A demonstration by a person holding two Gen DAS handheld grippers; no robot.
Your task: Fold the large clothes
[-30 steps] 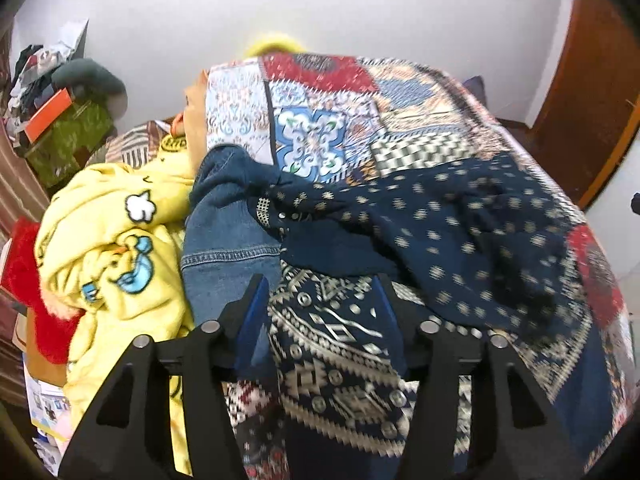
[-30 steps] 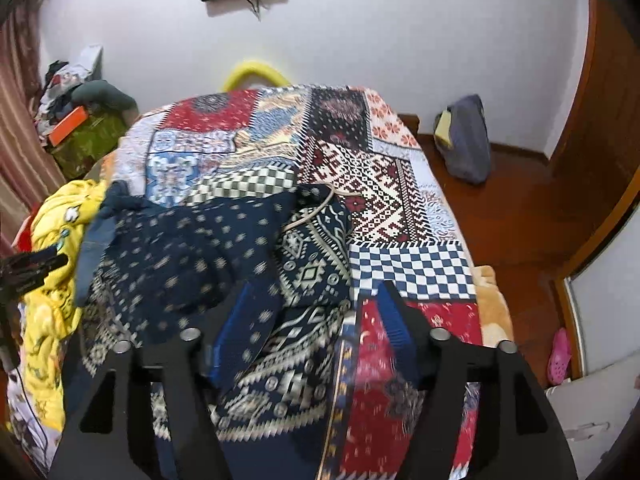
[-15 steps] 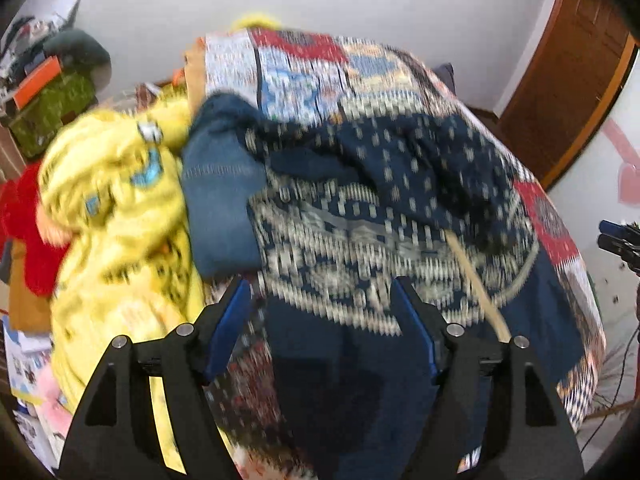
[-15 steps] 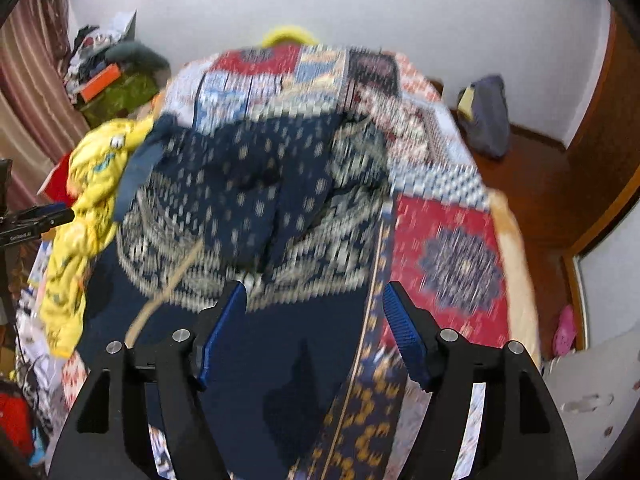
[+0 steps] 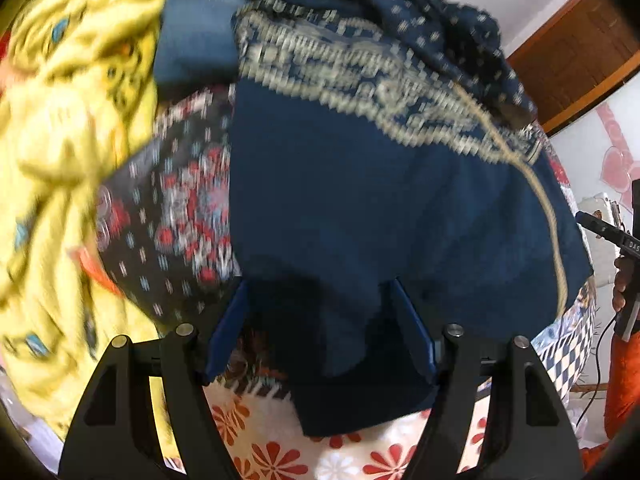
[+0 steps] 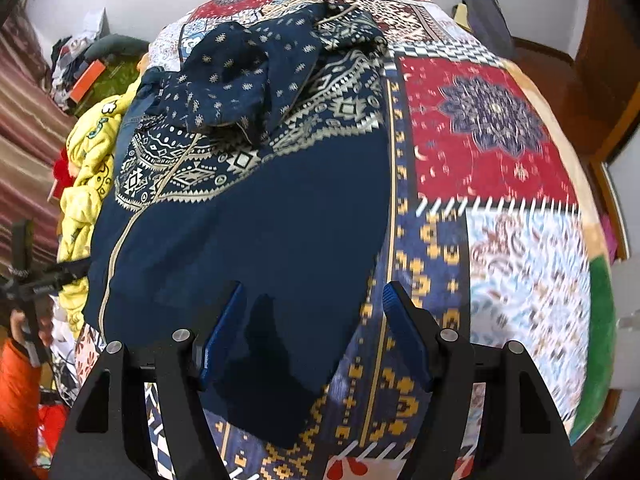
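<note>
Both tongs have dropped from over the middle of the bed to its near edge since a second ago, and the navy garment (image 6: 248,220) now fills each view. It lies spread on the patchwork quilt (image 6: 492,136), plain hem toward me, patterned top bunched at 12 o'clock. My left tongs (image 5: 320,320) stand wide, straddling the hem's left corner; I judge nothing pinched yet. My right tongs (image 6: 310,328) are equally wide, with the hem's right corner hanging between the fingers at 6 o'clock. A yellow heap (image 5: 60,140) crowds the garment's 9 o'clock side, jeans (image 5: 192,40) beyond it. To do this step well, I should close on both corners at once, taking the navy cloth only and not the quilt beneath, then lift evenly so the hem stays taut.
</note>
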